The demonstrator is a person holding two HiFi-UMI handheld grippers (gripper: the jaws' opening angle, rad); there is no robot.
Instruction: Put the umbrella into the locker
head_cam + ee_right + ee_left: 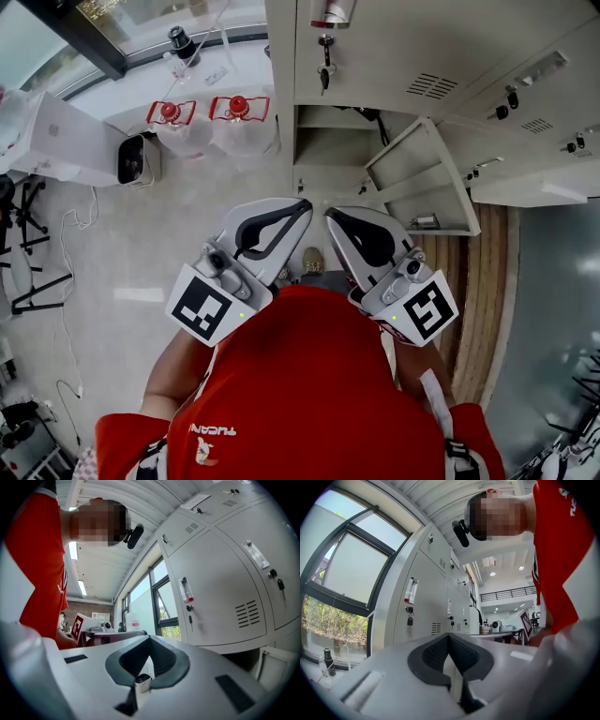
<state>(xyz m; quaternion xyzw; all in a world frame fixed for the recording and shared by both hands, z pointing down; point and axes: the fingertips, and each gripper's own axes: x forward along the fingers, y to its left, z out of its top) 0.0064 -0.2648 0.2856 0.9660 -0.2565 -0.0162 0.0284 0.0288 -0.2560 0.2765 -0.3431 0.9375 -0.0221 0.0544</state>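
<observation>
Left gripper (pixel 302 204) and right gripper (pixel 330 216) are riding side by side, jaws pressed together, carrying nothing. Just ahead of them the locker (pixel 323 148) is gaping, door (pixel 412 178) swung aside, seemingly for loading.

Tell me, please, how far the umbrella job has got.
The locker door stands open. Nothing in hand: left gripper and right gripper are shut, empty. In the open compartment lies something dark, too unclear to call the umbrella; if it isn't, stowing remains.
</observation>
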